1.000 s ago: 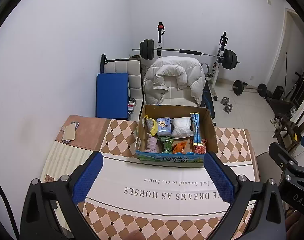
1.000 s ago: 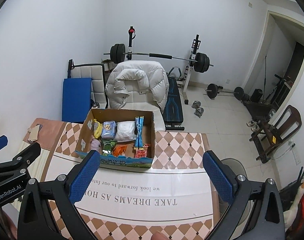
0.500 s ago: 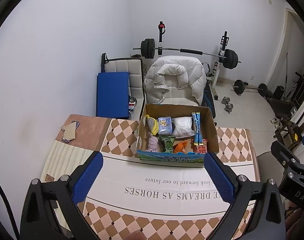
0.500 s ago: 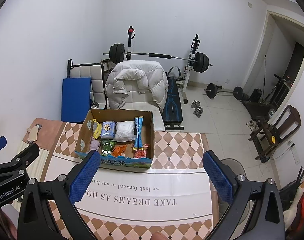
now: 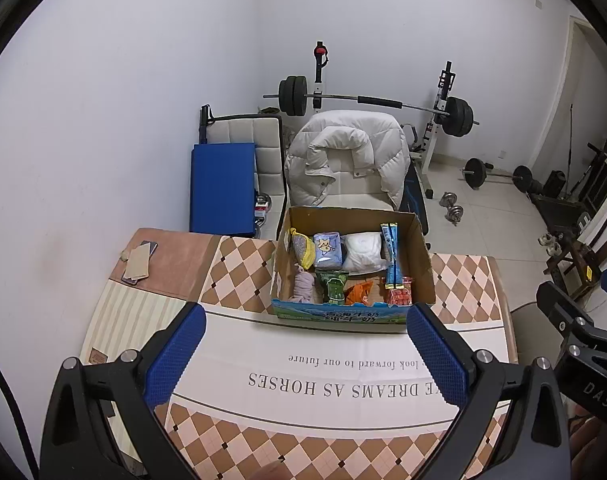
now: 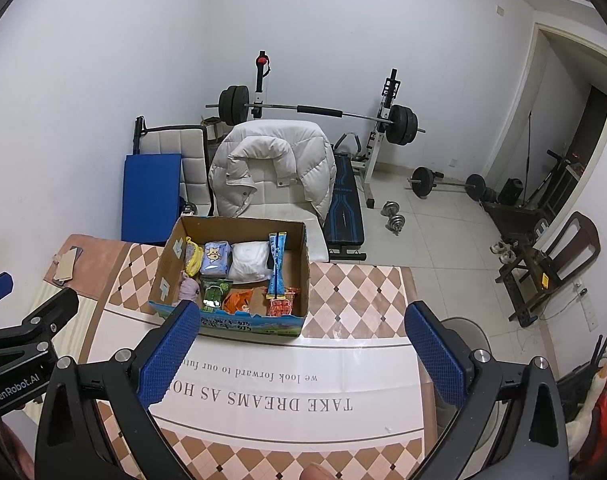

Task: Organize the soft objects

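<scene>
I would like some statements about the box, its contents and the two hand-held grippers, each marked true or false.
1. The cardboard box stands on the table. True.
2. The left hand-held gripper is shut on a white pouch. False: it is open and holds nothing; the white pouch lies in the box.
3. The right hand-held gripper is open. True.
4. The box is empty. False: it holds several packets, among them an orange packet.
5. A white padded jacket lies behind the box. True.

1 cardboard box [image 5: 421,268]; 2 chairs [image 5: 259,148]; 2 barbells [image 5: 377,101]; 2 dumbbells [image 5: 452,207]; 1 jacket [image 5: 347,160].
</scene>
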Action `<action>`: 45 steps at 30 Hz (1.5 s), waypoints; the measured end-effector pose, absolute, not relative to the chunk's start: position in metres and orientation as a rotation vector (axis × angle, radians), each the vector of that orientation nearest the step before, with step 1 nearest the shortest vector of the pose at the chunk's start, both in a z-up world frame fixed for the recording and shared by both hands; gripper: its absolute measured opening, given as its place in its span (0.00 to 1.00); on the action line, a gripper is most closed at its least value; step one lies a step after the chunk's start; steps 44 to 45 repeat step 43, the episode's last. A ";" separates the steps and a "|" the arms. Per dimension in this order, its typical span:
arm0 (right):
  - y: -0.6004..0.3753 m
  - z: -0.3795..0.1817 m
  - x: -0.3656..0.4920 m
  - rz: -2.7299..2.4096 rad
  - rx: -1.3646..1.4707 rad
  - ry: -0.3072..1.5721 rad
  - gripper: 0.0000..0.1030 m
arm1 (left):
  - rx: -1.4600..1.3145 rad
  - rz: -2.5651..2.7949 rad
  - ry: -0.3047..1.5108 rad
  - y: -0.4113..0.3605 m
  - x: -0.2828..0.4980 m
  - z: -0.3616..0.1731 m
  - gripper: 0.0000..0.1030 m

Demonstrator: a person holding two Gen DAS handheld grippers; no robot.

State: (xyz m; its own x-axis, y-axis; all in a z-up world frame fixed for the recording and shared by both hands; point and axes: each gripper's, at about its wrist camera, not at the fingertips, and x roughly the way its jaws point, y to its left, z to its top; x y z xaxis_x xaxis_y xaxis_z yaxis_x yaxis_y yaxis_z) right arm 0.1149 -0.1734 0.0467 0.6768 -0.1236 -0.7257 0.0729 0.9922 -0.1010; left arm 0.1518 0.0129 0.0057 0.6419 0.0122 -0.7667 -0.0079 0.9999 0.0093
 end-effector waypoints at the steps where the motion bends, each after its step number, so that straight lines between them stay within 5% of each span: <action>1: -0.174 0.046 0.116 -0.112 -0.065 0.821 1.00 | 0.005 0.013 0.873 0.013 0.152 0.006 1.00; 45: -0.174 0.049 0.114 -0.112 -0.073 0.816 1.00 | 0.027 0.002 0.851 0.021 0.148 0.009 1.00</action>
